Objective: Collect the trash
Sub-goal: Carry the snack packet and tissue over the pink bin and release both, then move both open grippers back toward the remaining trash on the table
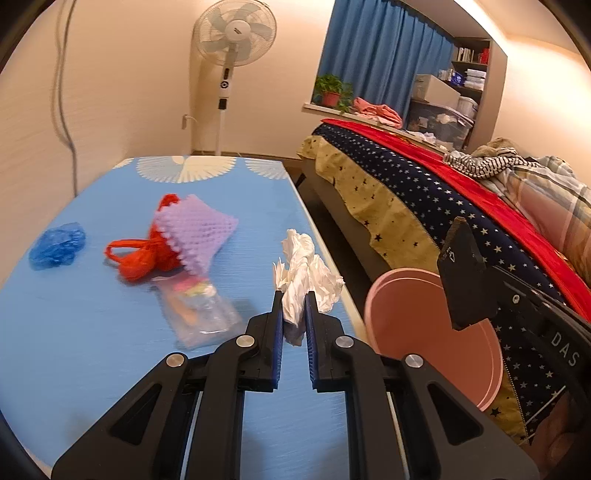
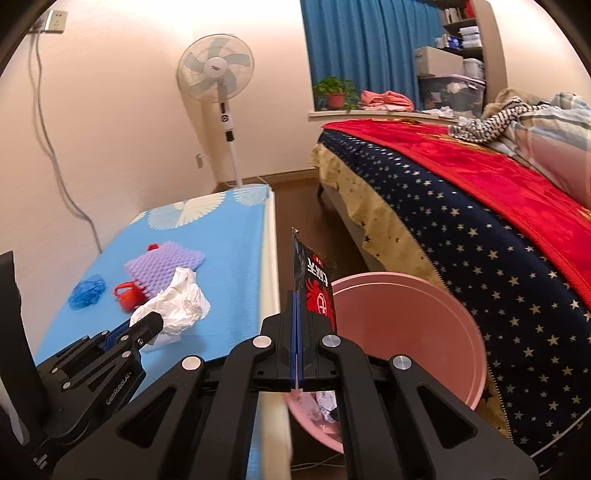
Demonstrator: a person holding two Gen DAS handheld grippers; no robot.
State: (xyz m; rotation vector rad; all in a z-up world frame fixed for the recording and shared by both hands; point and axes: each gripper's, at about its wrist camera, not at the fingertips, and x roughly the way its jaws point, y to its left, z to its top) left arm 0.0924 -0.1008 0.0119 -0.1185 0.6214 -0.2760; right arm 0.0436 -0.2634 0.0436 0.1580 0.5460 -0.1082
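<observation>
Trash count on the blue table and beside it

Two grippers; one crumpled white tissue (image 1: pixel 306 273); one blue plastic bag (image 1: pixel 57 245); one red plastic bag (image 1: pixel 144 254); one purple foam sheet (image 1: pixel 195 232); one clear wrapper (image 1: pixel 201 314); one black-and-red snack packet (image 2: pixel 314 288); one pink bin (image 2: pixel 413 332), lower right; one standing fan (image 1: pixel 234 35).

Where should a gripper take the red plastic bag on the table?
Grip the red plastic bag by the handle loop sticking out on its left, coming from that open side. The loop lies thin and free; the purple foam sheet overlaps the bag's right part.
</observation>
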